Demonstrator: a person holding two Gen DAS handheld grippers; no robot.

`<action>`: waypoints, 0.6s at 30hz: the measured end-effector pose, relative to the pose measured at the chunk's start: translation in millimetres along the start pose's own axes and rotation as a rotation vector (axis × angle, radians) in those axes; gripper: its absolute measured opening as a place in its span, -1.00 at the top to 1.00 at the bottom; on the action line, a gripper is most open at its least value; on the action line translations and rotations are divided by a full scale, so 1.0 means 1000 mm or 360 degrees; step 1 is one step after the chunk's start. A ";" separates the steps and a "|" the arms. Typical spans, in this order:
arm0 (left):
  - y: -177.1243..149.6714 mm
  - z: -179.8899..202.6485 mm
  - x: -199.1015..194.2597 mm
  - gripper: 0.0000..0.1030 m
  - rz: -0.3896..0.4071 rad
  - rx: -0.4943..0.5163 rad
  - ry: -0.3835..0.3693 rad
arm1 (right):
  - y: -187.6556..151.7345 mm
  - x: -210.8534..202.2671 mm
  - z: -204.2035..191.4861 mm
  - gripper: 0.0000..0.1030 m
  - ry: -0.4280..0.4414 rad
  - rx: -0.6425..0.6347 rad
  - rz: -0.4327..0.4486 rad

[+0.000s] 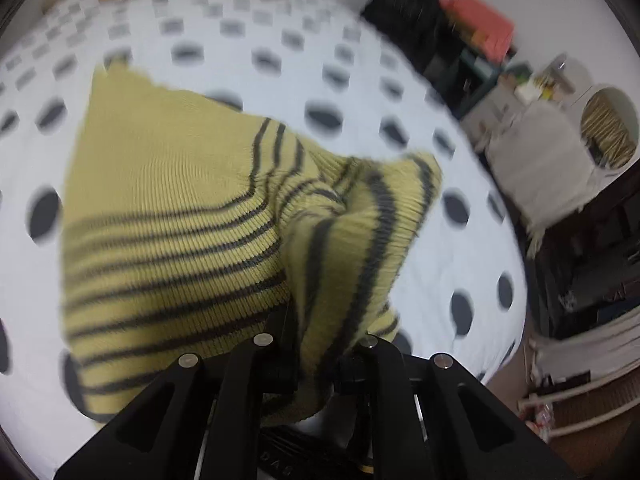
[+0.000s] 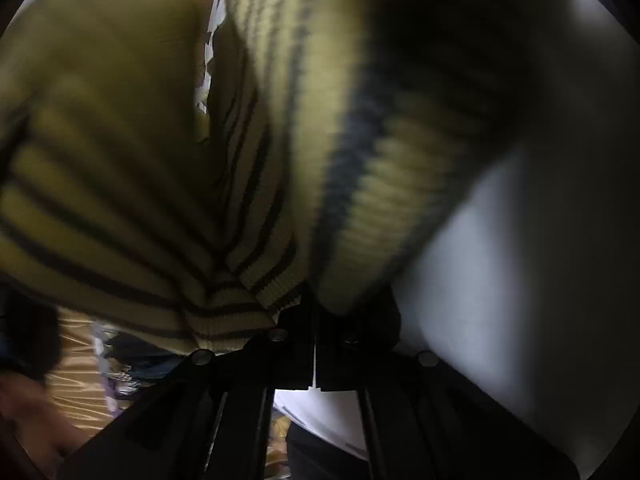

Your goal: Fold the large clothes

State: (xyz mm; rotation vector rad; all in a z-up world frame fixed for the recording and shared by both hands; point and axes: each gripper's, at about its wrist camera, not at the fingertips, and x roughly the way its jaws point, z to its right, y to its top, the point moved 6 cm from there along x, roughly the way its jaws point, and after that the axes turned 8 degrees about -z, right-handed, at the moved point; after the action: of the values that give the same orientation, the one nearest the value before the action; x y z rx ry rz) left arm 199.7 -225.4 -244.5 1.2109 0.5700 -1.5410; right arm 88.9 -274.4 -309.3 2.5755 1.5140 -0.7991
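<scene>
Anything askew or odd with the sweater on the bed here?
The yellow striped sweater is bunched and twisted near the left gripper, not flat on the polka-dot bedspread. Both views are motion-blurred; no damage visible.

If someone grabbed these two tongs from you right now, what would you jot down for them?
Left tongs: shut on a bunched part of the yellow striped sweater.
Right tongs: shut on another part of the sweater, lifted close to the camera.
Sweater: partly spread on the polka-dot bedsheet, one end raised.
Done: both grips taken.
Left: bring the held part over, lay it flat, finish folding.
</scene>
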 end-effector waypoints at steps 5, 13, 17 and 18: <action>-0.011 -0.009 0.003 0.82 -0.0002 0.0025 0.0019 | 0.000 0.002 -0.003 1.00 -0.0027 -0.0054 -0.0009; -0.011 -0.002 0.003 0.79 -0.0022 0.0050 0.0004 | 0.007 -0.082 -0.015 0.95 -0.0175 -0.0117 0.0294; -0.016 0.006 0.013 0.67 -0.0036 0.0102 0.0048 | 0.036 -0.157 -0.048 0.88 -0.0397 -0.0253 0.0567; -0.018 0.008 0.012 0.54 -0.0030 0.0115 0.0039 | 0.044 -0.165 -0.061 0.88 -0.0423 -0.0299 0.0587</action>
State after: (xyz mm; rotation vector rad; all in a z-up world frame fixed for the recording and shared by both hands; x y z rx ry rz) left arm 181.0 -231.2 -256.1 1.2835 0.5472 -1.5762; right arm 85.7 -411.3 -191.1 2.3892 0.9539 -0.8611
